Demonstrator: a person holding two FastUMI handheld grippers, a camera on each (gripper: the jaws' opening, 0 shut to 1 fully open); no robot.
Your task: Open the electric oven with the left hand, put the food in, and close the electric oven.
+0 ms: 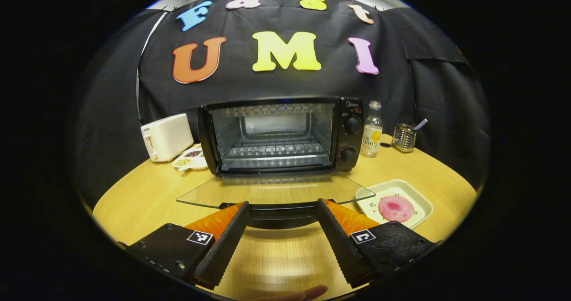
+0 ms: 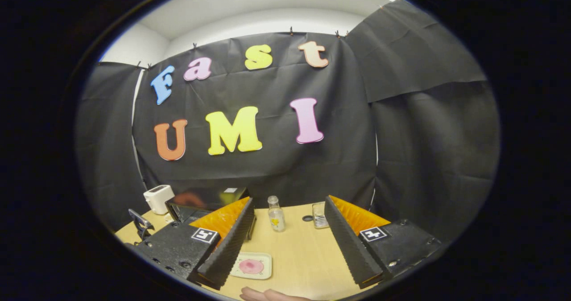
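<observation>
The black electric oven [image 1: 285, 134] stands at the back of the wooden table, its cavity and wire rack in sight. Its glass door [image 1: 272, 189] lies folded down flat toward me. My left gripper [image 1: 282, 204] is open, its fingers spread to either side of the door's dark handle [image 1: 279, 215] without pressing on it. The food, a round pink slice [image 1: 396, 207], rests on a white plate [image 1: 424, 203] to the right of the door. In the right gripper view the right gripper [image 2: 289, 200] hangs open and holds nothing, with the pink slice [image 2: 251, 265] on its plate [image 2: 264, 274] below.
A white toaster [image 1: 166, 136] and a snack dish [image 1: 192, 158] sit left of the oven. On its right are a clear bottle [image 1: 371, 134] and a metal holder [image 1: 404, 137]. Part of a hand [image 2: 267, 295] shows at the table's near edge.
</observation>
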